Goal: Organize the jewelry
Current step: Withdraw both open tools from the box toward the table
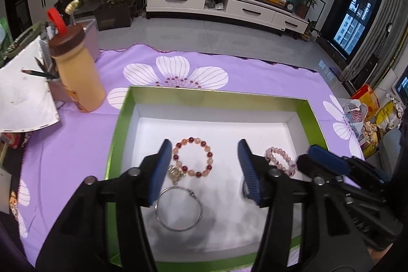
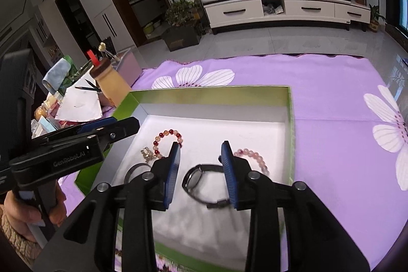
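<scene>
A green-rimmed white box (image 1: 211,96) lies on the purple cloth and holds the jewelry. In the left wrist view a red and orange bead bracelet (image 1: 193,156), a silver bangle (image 1: 178,208) and a pink bead bracelet (image 1: 281,159) lie inside. My left gripper (image 1: 204,170) is open and empty above the box floor. In the right wrist view my right gripper (image 2: 200,173) is open, its jaws on either side of a black watch (image 2: 204,182). The pink bracelet (image 2: 255,159) lies just right of it, the red bracelet (image 2: 167,139) to the left.
A tan bottle with a brown cap (image 1: 76,73), a pencil cup (image 1: 54,83) and white paper (image 1: 23,98) stand left of the box. The purple flowered cloth (image 2: 331,98) spreads right of the box. The left gripper (image 2: 84,142) shows in the right wrist view.
</scene>
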Tool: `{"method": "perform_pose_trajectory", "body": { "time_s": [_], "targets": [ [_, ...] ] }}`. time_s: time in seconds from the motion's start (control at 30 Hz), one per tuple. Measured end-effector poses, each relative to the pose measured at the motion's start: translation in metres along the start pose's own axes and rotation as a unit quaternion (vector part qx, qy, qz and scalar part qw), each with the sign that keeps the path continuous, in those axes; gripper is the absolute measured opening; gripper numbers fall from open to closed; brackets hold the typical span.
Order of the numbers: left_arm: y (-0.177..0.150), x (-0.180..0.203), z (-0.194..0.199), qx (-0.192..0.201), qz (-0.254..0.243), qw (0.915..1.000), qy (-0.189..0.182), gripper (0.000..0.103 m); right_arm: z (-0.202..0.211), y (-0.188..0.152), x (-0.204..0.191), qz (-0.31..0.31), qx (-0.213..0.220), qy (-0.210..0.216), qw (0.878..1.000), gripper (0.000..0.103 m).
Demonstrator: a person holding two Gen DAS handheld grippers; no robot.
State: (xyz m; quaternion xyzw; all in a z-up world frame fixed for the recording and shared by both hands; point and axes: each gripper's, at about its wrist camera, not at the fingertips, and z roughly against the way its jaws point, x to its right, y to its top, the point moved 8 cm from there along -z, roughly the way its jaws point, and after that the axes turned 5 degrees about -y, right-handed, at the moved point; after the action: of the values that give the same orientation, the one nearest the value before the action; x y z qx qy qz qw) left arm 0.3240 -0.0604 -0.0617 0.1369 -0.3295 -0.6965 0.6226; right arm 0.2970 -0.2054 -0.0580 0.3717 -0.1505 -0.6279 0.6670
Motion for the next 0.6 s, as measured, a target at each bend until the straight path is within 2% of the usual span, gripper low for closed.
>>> {"method": "perform_pose_trajectory", "body": {
  "time_s": [0.13,0.17,0.3,0.47,0.6],
  "targets": [
    [-0.009,0.002,0.018,0.004,-0.004,0.9999,0.01,0.073,0.021,-0.009,0.001,0.008,0.009,-0.003,1.0,0.035],
    [-0.011,0.002,0.024,0.006,-0.005,0.9999,0.012,0.079,0.027,-0.013,0.002,0.012,0.011,-0.006,1.0,0.035],
    [-0.023,0.004,0.048,0.016,-0.01,0.9998,0.01,0.086,0.047,-0.027,0.001,0.023,0.016,-0.009,1.0,0.041],
    [-0.042,-0.002,0.08,0.023,-0.016,0.9995,0.014,0.086,0.069,-0.047,-0.003,0.039,0.018,-0.012,0.999,0.042],
    [-0.058,-0.017,0.103,0.027,-0.001,0.9995,0.016,0.086,0.082,-0.06,-0.008,0.047,0.02,-0.015,0.999,0.042]
  ]
}}
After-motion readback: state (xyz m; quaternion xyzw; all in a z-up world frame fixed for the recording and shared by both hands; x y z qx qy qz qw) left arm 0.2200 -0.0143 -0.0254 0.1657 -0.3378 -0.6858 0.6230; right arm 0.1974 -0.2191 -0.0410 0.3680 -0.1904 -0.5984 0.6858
